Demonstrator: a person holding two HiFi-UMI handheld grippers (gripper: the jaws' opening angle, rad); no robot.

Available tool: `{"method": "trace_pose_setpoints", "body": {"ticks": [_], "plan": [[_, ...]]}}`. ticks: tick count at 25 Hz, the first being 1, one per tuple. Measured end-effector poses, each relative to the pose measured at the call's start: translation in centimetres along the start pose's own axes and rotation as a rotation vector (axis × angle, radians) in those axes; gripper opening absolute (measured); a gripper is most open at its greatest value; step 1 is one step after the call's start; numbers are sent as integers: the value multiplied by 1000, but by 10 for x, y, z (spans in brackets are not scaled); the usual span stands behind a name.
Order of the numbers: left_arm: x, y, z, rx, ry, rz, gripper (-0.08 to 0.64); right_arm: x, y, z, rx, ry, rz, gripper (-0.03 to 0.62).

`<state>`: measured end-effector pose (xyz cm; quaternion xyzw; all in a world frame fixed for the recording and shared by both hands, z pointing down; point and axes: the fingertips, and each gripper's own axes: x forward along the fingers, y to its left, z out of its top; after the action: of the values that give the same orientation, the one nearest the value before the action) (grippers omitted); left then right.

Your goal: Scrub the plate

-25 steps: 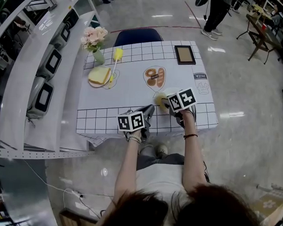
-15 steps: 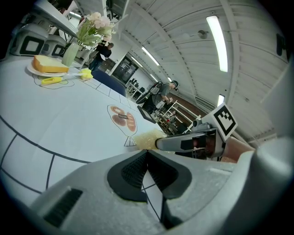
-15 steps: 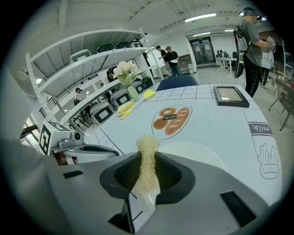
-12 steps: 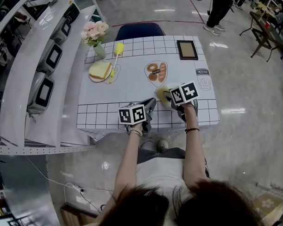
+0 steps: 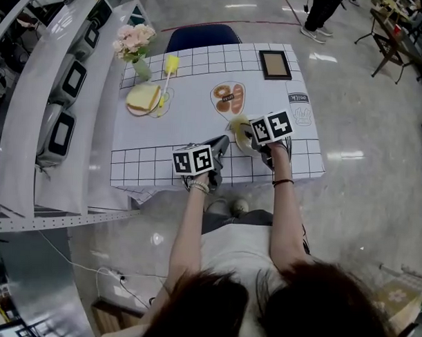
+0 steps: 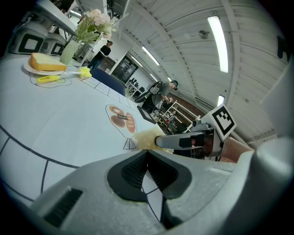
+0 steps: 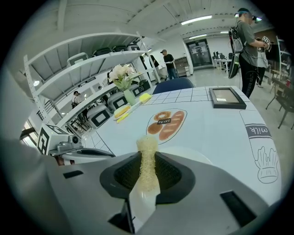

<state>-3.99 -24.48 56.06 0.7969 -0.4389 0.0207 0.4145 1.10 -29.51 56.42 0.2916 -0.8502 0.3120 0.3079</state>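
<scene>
My right gripper [image 7: 147, 159] is shut on a yellow fibrous scrub pad [image 7: 147, 148] that sticks up between its pads. It hangs over a white plate [image 7: 206, 158] near the table's front edge. From the head view the right gripper [image 5: 244, 136] and the pad [image 5: 238, 124] sit right of centre. My left gripper [image 5: 219, 148] lies just to the left of them, low over the tablecloth. In the left gripper view its jaws [image 6: 147, 156] are shut, tips touching, with only tablecloth showing behind. The pad [image 6: 142, 137] and the right gripper [image 6: 186, 141] lie just ahead.
A slice of bread on a pink plate [image 5: 143, 98], a yellow brush [image 5: 171, 65] and a flower vase [image 5: 136, 50] stand at the far left. A picture frame [image 5: 275, 63] lies far right, a blue chair [image 5: 202, 36] beyond. Shelves [image 5: 54, 110] run along the left.
Both grippers keep the same stance side by side near the front edge. The right one has shifted slightly farther onto the table with the pad.
</scene>
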Motion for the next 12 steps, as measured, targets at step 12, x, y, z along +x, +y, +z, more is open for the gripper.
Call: {"method": "trace_pose_setpoints", "body": {"ticks": [12], "plan": [[7,1,4,3,10,-11,11,-2,-17,7,35,-31,-43,80]]}}
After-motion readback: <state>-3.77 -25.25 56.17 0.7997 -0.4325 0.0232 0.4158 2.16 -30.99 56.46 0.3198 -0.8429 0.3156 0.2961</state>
